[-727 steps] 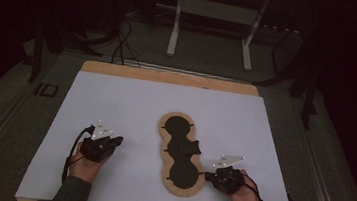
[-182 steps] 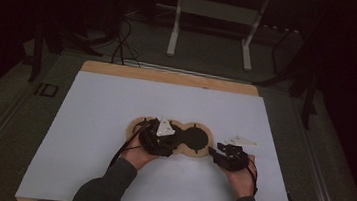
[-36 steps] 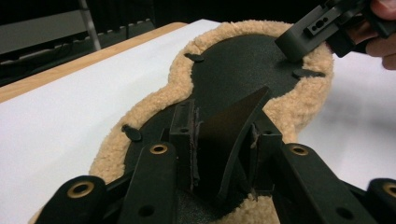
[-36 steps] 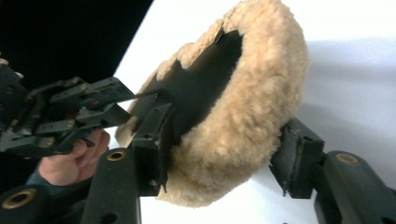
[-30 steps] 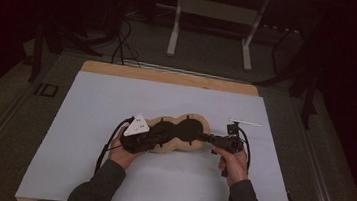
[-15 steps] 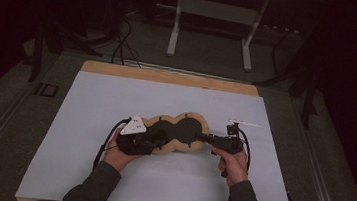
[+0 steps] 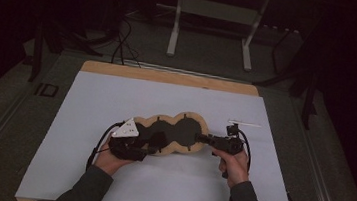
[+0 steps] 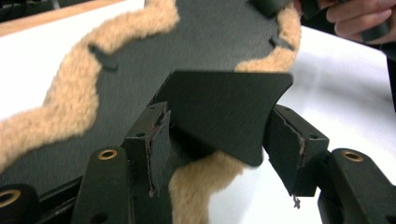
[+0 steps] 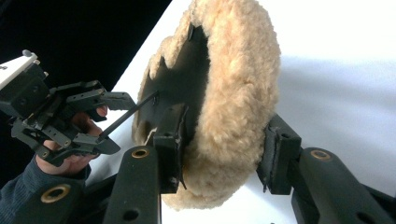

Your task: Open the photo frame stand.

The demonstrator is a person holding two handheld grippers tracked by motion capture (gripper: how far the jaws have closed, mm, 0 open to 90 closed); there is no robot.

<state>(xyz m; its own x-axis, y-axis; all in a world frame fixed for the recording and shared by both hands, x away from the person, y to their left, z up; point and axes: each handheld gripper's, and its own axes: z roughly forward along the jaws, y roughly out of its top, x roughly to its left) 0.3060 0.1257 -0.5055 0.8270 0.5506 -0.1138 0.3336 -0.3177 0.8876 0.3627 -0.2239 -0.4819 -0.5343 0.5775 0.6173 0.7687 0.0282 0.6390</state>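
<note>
A tan fleece pad (image 7: 173, 130) with a wavy edge and a black upper face (image 8: 210, 42) lies crosswise on the white sheet. My left gripper (image 7: 154, 144) is at its left end. Its jaws have just been opening and now stand open around a raised black flap (image 8: 224, 112), the pads (image 8: 159, 140) apart from it. My right gripper (image 7: 203, 139) is turned on its side at the pad's right end. Its jaws have just been closing and are shut on the fleece rim (image 9: 233, 107), with one pad (image 9: 172, 135) on the black face. The left gripper (image 9: 109, 123) shows farther off in the right gripper view.
The white sheet (image 7: 117, 94) covers a wooden tabletop (image 7: 169, 76). A thin white stick (image 7: 244, 123) lies just behind the right hand. Metal stand legs (image 7: 175, 25) and cables rest on the dark floor beyond the table.
Over the last second the left gripper has slid slightly back toward the person, and its jaws look wider. The pad and the right hand have stayed in place.
</note>
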